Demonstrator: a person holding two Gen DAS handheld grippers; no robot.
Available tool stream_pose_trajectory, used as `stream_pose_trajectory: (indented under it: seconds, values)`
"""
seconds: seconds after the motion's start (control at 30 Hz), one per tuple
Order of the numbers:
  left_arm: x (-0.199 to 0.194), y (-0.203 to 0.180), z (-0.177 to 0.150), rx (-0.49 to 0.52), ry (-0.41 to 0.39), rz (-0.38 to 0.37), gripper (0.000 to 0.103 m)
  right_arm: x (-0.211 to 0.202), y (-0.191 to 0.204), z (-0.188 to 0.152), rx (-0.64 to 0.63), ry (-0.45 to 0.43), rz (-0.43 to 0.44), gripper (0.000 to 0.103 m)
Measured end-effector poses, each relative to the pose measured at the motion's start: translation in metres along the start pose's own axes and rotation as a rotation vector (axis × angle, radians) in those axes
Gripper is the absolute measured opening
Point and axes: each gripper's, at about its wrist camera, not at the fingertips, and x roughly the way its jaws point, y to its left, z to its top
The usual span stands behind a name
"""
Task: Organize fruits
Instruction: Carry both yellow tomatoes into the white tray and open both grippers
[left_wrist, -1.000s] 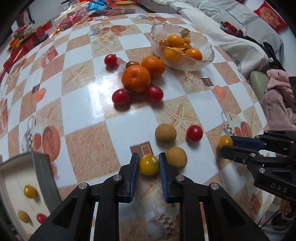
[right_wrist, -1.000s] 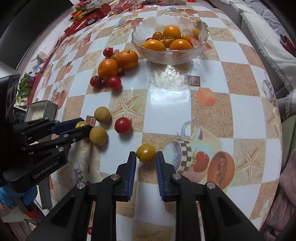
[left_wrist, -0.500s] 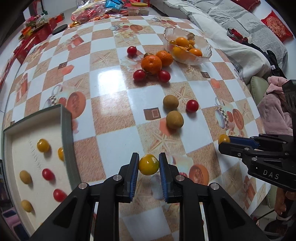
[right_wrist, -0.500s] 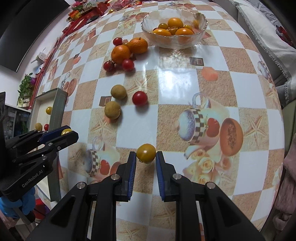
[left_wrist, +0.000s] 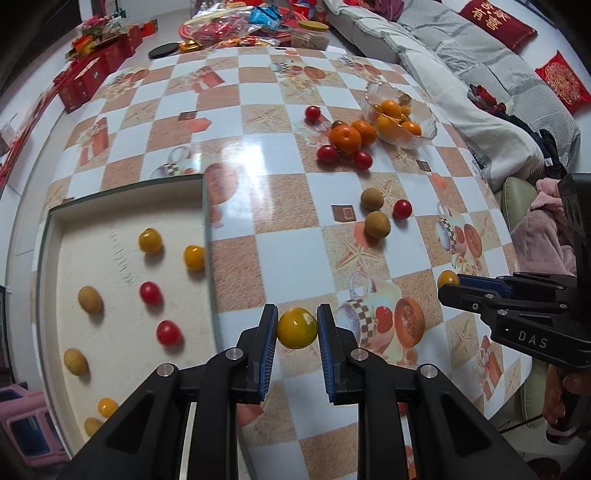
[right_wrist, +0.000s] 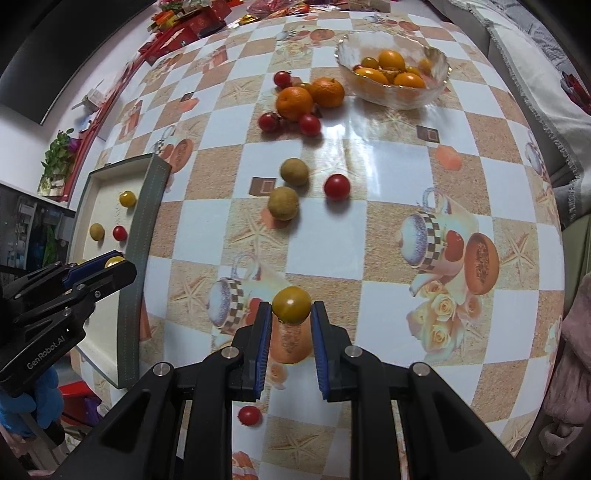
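Observation:
My left gripper (left_wrist: 297, 328) is shut on a yellow tomato (left_wrist: 297, 328) and holds it above the table, just right of the white tray (left_wrist: 110, 236). The tray holds several small yellow, red and brown fruits. My right gripper (right_wrist: 291, 314) is shut on another yellow tomato (right_wrist: 291, 305), held above the table's near part. It shows at the right in the left wrist view (left_wrist: 448, 279). The left gripper shows over the tray's near end in the right wrist view (right_wrist: 114, 264). Two brown longans (right_wrist: 283, 202) and a red tomato (right_wrist: 337, 186) lie mid-table.
A glass bowl (right_wrist: 439, 79) of small oranges stands at the far side. Two mandarins (right_wrist: 295, 102) and red tomatoes (right_wrist: 309, 124) lie beside it. One red tomato (right_wrist: 249, 415) lies near the front. Red boxes (left_wrist: 92, 74) crowd the far edge. A sofa with blankets (left_wrist: 461, 70) runs along the right.
Both grippers have lifted and pulled back from the fruit pile, each with its yellow tomato. The left one has moved left toward the tray, which now fills more of its view.

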Motion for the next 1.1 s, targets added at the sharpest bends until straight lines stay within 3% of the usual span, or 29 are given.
stream_pose_trajectory:
  seconds: [0.53, 1.1]
  values:
    - [-0.042, 0.083, -0.054, -0.161, -0.030, 0.084, 0.023, -0.005, 0.082, 0.004, -0.128, -0.002, 0.030, 0.023]
    - [-0.071, 0.131, -0.089, -0.225, -0.056, 0.118, 0.023, 0.000, 0.165, -0.004, -0.239, 0.018, 0.076, 0.023]
